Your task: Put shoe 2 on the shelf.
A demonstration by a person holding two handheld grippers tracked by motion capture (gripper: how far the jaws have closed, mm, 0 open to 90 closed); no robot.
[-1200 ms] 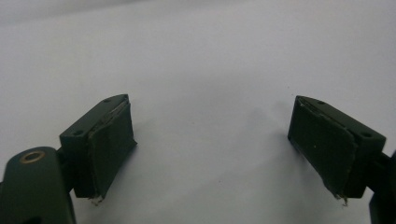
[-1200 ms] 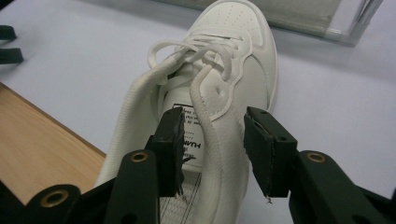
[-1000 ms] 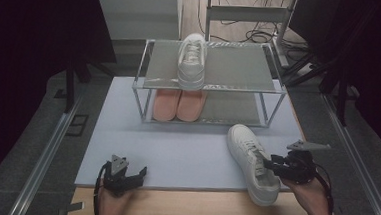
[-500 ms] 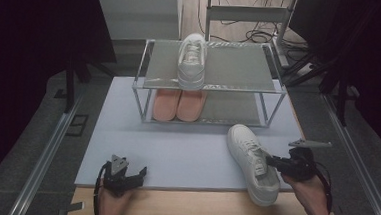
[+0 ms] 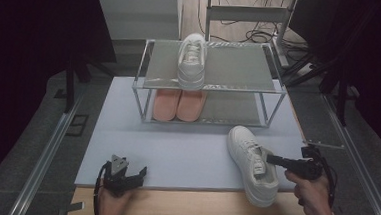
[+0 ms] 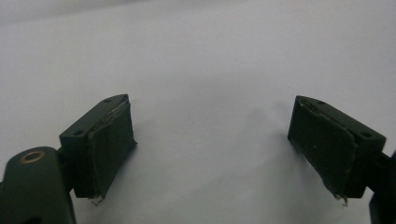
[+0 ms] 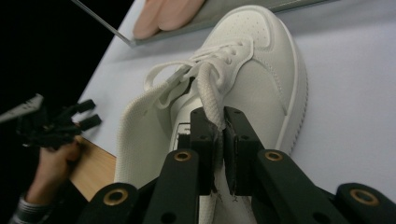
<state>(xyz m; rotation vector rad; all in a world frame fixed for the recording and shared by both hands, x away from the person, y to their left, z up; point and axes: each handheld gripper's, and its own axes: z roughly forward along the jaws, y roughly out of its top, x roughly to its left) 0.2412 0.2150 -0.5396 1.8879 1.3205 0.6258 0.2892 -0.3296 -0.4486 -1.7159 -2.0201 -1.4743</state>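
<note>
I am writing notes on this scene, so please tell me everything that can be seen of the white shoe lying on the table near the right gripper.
The white shoe is a low sneaker with a smooth, leather-like upper, a perforated toe cap, white laces and a thick white sole. It stands upright on its sole on the pale table, in front of the shoe rack, toe pointing toward the rack and heel at the near edge. The right gripper is shut on the padded side of its collar, beside the tongue. Nothing else touches it.
</note>
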